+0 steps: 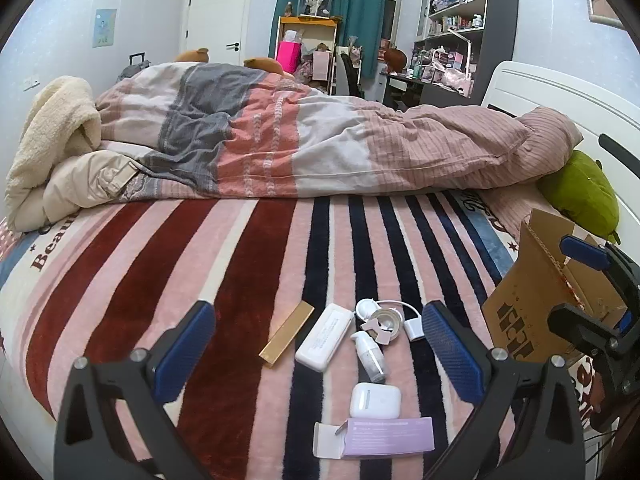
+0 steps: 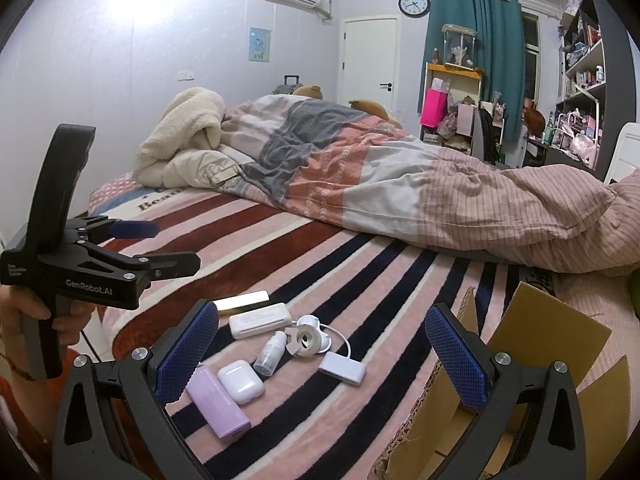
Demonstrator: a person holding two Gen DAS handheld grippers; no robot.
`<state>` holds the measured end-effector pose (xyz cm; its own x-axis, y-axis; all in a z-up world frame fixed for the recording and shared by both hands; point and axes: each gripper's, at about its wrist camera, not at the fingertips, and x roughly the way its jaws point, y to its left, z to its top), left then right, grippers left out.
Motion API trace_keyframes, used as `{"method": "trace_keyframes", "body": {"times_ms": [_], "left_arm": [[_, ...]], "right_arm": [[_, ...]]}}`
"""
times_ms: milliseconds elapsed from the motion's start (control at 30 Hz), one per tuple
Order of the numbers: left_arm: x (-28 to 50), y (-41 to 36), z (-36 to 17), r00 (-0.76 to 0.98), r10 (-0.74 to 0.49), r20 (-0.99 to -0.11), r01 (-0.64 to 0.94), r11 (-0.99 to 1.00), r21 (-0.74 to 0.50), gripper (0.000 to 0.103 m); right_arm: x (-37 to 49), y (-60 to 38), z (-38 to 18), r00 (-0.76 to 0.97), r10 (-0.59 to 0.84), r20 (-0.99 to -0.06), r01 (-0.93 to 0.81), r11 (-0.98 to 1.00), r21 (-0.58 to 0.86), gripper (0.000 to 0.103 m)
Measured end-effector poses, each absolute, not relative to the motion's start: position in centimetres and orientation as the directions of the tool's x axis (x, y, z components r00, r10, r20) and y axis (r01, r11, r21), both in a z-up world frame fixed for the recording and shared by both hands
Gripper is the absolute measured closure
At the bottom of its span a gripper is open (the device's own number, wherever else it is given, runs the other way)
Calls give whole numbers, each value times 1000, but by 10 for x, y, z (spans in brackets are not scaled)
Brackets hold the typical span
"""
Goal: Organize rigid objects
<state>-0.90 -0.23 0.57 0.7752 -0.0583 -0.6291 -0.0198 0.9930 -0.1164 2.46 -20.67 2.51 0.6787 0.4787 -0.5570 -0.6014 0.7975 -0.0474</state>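
Left wrist view has the left gripper (image 1: 320,354) hanging over the striped blanket (image 1: 160,280) with its jaws spread wide, nothing between them. Under it sits a little cluster: gold bar (image 1: 286,333), white flat case (image 1: 324,337), small pump bottle (image 1: 370,355), tape roll (image 1: 384,320), earbuds case (image 1: 375,401) and a purple box (image 1: 386,437) nearest the camera. From the right wrist view, the right gripper (image 2: 322,354) is also wide apart and holding nothing, with the cardboard box (image 2: 552,332) just to its right on the bed, open. A white adapter (image 2: 342,367) on its cable lies beside the tape roll
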Motion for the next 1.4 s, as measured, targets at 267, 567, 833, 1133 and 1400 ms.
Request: {"method": "trace_keyframes", "body": {"times_ms": [267, 567, 833, 1133, 1400], "left_arm": [[-9, -2, 5, 775, -55, -629, -23, 993, -115, 1], [-7, -2, 4, 776, -49, -629, -24, 994, -108, 1], [-7, -3, 4, 776, -48, -629, -24, 994, -106, 1], [-6, 3, 2, 771, -43, -636, -35, 993, -109, 1], [0, 32, -16, 778, -57, -626, -27, 992, -123, 1]], "right_arm": [[25, -209, 24, 681, 478, -554, -599, 799, -46, 0], [25, -209, 24, 686, 473, -552, -594, 803, -50, 0], [25, -211, 24, 687, 475, -550, -593, 804, -46, 0], [21, -200, 27, 680, 474, -559, -623, 775, -101, 2], [21, -137, -6, 463, 538, -704, -813, 574, -97, 40]]}}
